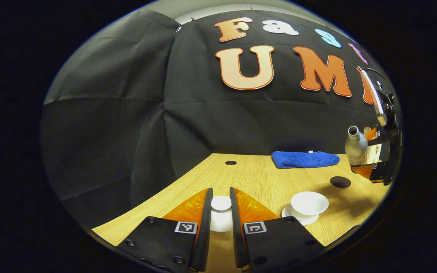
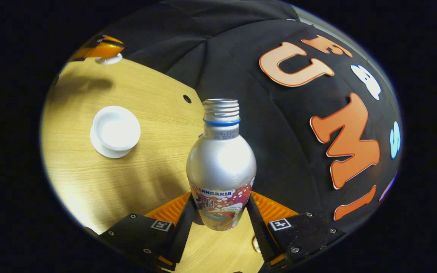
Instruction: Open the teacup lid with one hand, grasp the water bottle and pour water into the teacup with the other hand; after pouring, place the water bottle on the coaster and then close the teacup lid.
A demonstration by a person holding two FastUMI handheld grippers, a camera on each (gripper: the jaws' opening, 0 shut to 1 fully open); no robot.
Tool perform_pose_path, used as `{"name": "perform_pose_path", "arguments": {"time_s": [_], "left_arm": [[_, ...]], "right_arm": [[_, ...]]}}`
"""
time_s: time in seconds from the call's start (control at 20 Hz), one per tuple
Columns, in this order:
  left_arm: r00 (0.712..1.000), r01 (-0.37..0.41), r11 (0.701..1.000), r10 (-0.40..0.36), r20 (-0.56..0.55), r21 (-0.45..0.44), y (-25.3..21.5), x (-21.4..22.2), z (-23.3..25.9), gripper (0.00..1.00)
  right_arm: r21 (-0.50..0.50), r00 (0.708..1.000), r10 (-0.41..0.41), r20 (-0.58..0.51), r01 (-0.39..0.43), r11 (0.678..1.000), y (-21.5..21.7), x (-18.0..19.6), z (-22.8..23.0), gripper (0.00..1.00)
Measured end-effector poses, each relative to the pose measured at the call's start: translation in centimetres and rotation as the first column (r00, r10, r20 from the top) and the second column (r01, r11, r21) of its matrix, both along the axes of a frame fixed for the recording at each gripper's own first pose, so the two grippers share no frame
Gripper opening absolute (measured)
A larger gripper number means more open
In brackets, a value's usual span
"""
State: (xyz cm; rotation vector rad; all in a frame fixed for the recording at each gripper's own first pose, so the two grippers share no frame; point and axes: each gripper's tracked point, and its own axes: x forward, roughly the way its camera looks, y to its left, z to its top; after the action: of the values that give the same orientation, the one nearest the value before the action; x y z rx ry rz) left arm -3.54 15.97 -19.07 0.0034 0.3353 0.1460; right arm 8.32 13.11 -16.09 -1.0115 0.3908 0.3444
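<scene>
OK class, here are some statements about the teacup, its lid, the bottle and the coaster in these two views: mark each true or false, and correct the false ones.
1. The left tongs grip the white lid. True.
2. The teacup is uncovered. True.
3. The water bottle stands on the coaster. False: the right tongs hold it up in the air, and the coaster is bare.
4. The bottle wears its cap. False: its threaded neck is open.
5. A blue cloth lies at the back of the table. True.

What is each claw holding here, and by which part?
The left claw grips the teacup lid by its knob. The right claw holds the bottle by its lower body, clear of the table.
</scene>
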Motion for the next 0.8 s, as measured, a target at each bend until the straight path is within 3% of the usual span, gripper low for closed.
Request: {"name": "perform_pose_path", "arguments": {"time_s": [0.25, 0.3, 0.55, 0.8], "left_arm": [[1.000, -0.017, 1.000, 0.017, -0.003, -0.008, 1.0, -0.7, -0.4, 0.27], [1.000, -0.018, 1.000, 0.018, -0.006, -0.010, 1.1, -0.7, -0.6, 0.31], [1.000, -0.027, 1.000, 0.027, -0.005, -0.015, 1.5, -0.9, -0.7, 0.27], [1.000, -0.023, 1.000, 0.023, -0.006, -0.015, 1.6, -1.0, -0.7, 0.30]], "right_arm": [[-0.115, 0.997, 0.052, 0.048, -0.046, 0.992, 0.1, 0.1, 0.5, 0.78], [-0.142, 0.996, 0.067, 0.064, -0.058, 0.988, 0.2, 0.1, 0.7, 0.78], [-0.249, 0.982, 0.137, 0.127, -0.102, 0.963, 1.0, 0.1, 1.9, 0.77], [-0.364, 0.965, 0.191, 0.179, -0.115, 0.924, 0.8, 1.2, 3.4, 0.77]]}}
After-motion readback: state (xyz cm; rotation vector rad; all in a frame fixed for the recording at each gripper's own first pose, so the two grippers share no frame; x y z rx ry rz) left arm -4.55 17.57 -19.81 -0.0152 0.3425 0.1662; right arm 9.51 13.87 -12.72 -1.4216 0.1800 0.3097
